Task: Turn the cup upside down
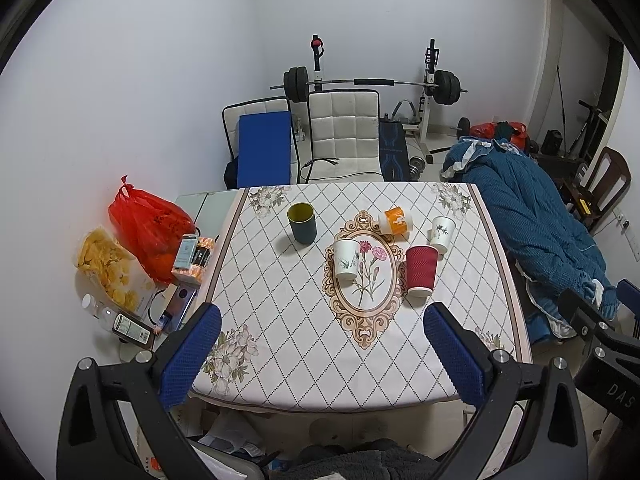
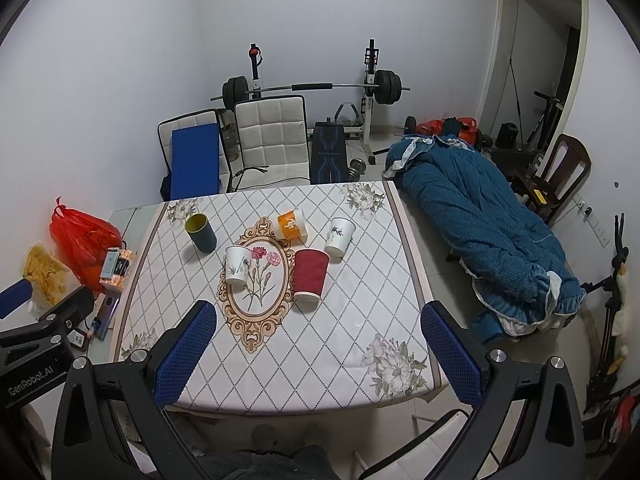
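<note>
Several cups stand on the patterned tablecloth (image 1: 280, 320). A dark green cup (image 1: 302, 223) stands upright with its mouth up at the far left. A white cup (image 1: 346, 259), a red ribbed cup (image 1: 420, 270) and another white cup (image 1: 442, 233) stand mouth down. An orange cup (image 1: 395, 220) lies on its side. The same cups show in the right wrist view: green (image 2: 201, 232), white (image 2: 237, 264), red (image 2: 310, 275), white (image 2: 339, 236), orange (image 2: 291, 224). My left gripper (image 1: 320, 352) and right gripper (image 2: 320, 350) are both open and empty, above the table's near edge.
A red plastic bag (image 1: 148, 226), a snack bag (image 1: 110, 268), boxes and bottles lie left of the table. White chairs (image 1: 344, 136) and a barbell rack stand behind. A blue quilt (image 1: 536, 224) lies to the right.
</note>
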A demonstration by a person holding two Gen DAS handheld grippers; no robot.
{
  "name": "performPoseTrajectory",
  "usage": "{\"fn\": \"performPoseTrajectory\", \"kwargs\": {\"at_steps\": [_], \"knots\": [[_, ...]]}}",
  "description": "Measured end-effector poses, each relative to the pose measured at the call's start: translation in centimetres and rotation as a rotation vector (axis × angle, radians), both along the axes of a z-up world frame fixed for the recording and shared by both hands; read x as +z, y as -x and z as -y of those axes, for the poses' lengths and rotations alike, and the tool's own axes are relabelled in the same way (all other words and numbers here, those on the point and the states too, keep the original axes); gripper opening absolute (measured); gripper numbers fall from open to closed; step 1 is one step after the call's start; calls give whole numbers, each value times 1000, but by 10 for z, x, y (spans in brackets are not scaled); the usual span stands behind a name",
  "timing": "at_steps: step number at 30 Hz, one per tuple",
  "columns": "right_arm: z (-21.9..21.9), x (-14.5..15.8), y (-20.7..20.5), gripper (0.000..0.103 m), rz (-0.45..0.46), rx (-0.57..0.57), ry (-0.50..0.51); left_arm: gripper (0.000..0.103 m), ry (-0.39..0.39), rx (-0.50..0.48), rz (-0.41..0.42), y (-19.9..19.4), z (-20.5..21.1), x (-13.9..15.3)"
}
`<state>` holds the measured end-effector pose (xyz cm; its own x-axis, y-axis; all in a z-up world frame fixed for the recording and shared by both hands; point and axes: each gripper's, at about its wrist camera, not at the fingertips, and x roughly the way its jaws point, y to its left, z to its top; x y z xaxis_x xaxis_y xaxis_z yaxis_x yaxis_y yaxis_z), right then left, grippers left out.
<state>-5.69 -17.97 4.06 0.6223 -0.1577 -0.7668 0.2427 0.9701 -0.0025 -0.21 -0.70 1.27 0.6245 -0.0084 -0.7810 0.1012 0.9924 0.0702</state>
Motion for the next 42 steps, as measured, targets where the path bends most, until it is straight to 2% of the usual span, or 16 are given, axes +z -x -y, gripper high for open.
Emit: {"fn": "performPoseTrajectory", "kwargs": {"at_steps": [42], "knots": [[12,6,-13,103,-6,6,-7,103,12,-8,-12,-7,3,-8]]}}
